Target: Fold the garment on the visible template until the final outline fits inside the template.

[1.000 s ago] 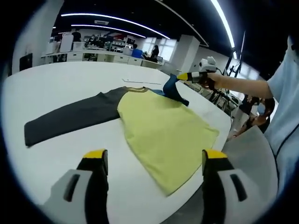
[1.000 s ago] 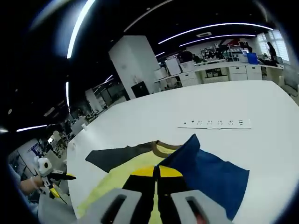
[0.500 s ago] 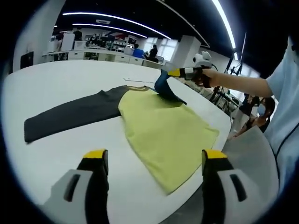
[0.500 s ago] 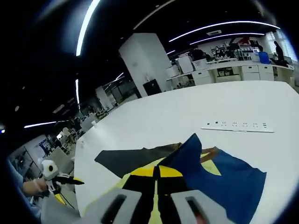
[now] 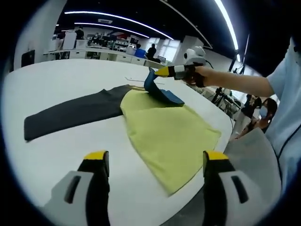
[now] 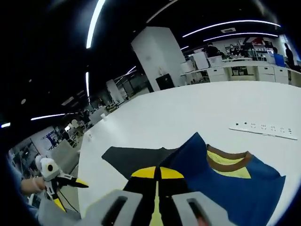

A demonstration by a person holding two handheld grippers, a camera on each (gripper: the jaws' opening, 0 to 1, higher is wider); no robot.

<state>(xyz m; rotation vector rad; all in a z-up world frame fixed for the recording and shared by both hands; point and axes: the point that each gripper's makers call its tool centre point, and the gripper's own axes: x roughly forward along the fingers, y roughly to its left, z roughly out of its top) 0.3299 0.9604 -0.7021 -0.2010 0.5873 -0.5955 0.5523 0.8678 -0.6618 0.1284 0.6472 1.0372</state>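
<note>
A long-sleeved shirt lies flat on the white table (image 5: 51, 155). Its yellow body (image 5: 164, 129) faces me, and the dark grey sleeve (image 5: 70, 113) stretches out to the left. My right gripper (image 5: 157, 72) is shut on the blue sleeve (image 5: 161, 92) and holds its end up over the collar. In the right gripper view the right gripper (image 6: 155, 172) pinches that blue sleeve (image 6: 221, 193), with the brown collar (image 6: 226, 161) and grey sleeve (image 6: 136, 157) beyond it. My left gripper (image 5: 155, 157) hovers open near the shirt's hem, holding nothing, and the left gripper (image 6: 70, 188) also appears far left.
A white power strip (image 6: 263, 130) lies on the table beyond the collar. The table's rounded edge (image 5: 223, 141) runs close to the shirt's right side. A person in a light shirt (image 5: 284, 108) stands there. Desks (image 5: 94, 54) line the far wall.
The right gripper has lifted the blue sleeve higher and carried it leftward over the collar end of the yellow body. The left gripper has stayed open in place.
</note>
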